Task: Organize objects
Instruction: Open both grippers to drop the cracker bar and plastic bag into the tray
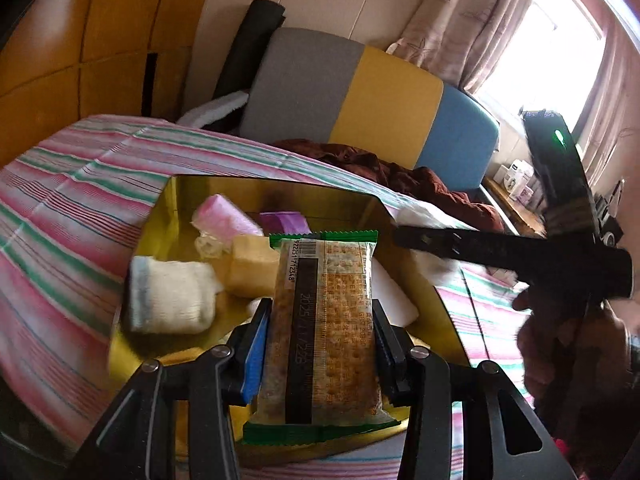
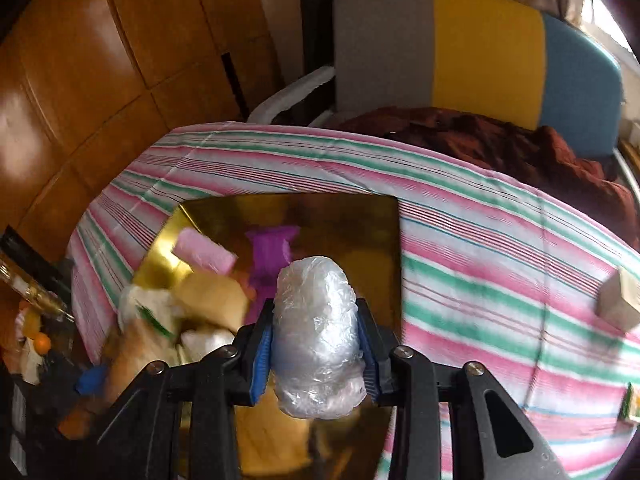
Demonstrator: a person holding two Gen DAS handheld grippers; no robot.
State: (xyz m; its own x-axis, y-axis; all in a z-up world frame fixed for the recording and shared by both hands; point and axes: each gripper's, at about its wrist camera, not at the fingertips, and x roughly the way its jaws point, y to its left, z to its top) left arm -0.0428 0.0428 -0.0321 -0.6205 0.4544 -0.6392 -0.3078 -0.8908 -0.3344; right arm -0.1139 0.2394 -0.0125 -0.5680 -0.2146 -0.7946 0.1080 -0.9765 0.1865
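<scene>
Left tool [image 1: 320, 336] pinches cracker pack [image 1: 320, 328] by long sides, long axis pointing away over gold box [image 1: 168, 216]. Right tool [image 2: 316, 354] pinches plastic bundle [image 2: 316, 336] (crumpled, oval), upright between pads, above same box [image 2: 360, 216].

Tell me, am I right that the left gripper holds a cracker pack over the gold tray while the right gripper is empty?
Not quite. The right gripper is not empty: the right wrist view shows it clamped on a plastic bundle. The left gripper does hold the cracker pack over the gold tray.
</scene>
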